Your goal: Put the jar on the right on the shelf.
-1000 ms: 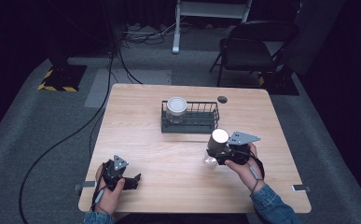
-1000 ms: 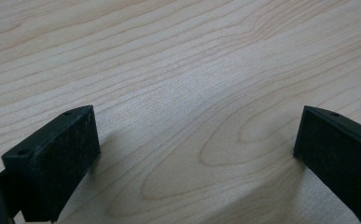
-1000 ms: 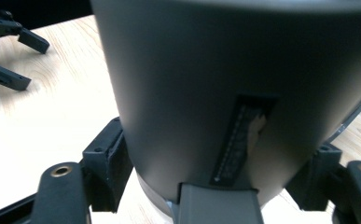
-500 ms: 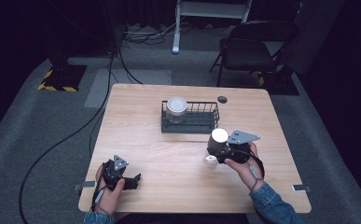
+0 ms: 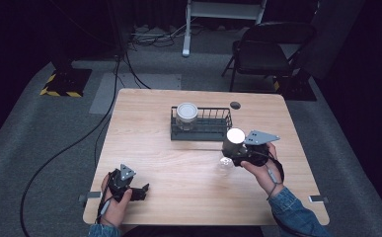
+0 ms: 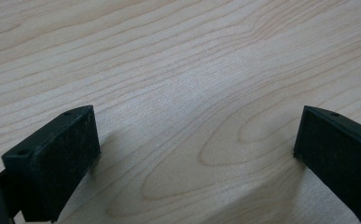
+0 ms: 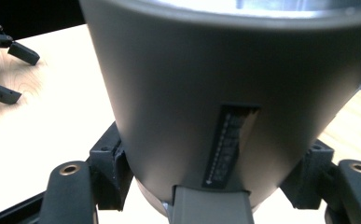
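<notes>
Item 1: right hand-held gripper (image 5: pixel 234 154), jaws clamped low on a grey cylindrical canister (image 7: pixel 215 93) with a pale top, kept upright and raised above the tabletop (image 5: pixel 178 168), right of centre, just in front of the basket; likely a carry.
Item 2: black wire basket (image 5: pixel 213 132), rear centre, holding 1 lidded jar (image 5: pixel 186 114); probable destination.
Item 3: left hand-held gripper (image 5: pixel 135 191), jaws wide apart, empty, parked at the near-left edge, clear of the work.

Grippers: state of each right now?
Left tool: open, empty, over the table.
Right tool: shut on the grey cup.
</notes>
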Demonstrator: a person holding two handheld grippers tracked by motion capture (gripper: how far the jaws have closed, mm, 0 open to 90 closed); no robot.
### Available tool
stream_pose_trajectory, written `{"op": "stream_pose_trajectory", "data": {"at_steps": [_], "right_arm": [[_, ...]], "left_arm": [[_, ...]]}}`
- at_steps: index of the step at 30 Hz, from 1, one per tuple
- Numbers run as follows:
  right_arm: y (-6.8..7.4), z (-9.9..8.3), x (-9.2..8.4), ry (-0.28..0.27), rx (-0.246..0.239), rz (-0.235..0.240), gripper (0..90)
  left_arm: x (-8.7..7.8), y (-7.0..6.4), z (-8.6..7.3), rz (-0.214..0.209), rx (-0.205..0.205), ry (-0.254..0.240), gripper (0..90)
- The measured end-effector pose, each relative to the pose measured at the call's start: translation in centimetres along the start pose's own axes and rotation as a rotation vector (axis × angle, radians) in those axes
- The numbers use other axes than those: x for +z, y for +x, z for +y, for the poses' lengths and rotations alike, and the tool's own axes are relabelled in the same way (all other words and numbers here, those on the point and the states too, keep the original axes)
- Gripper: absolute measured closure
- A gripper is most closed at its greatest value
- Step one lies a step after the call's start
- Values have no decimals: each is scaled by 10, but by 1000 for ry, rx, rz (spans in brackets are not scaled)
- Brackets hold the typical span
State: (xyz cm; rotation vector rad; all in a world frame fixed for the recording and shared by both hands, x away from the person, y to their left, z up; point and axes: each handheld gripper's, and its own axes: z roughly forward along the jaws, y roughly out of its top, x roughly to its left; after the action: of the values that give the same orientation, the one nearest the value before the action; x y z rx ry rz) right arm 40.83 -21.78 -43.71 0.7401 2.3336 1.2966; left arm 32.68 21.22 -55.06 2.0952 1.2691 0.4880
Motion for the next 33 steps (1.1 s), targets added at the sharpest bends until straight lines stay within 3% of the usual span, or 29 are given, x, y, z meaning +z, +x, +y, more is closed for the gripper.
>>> {"op": "stream_pose_trajectory", "data": {"at_steps": [15, 23, 33], "right_arm": [[-9, 17, -6, -13, 8, -13, 309], [-12, 33, -12, -10, -21, -33, 309], [-17, 48, -17, -21, -21, -38, 309]], "left_arm": [[0, 0, 0, 0, 0, 0, 1], [0, 0, 0, 0, 0, 0, 1], [0, 0, 0, 0, 0, 0, 1]]}}
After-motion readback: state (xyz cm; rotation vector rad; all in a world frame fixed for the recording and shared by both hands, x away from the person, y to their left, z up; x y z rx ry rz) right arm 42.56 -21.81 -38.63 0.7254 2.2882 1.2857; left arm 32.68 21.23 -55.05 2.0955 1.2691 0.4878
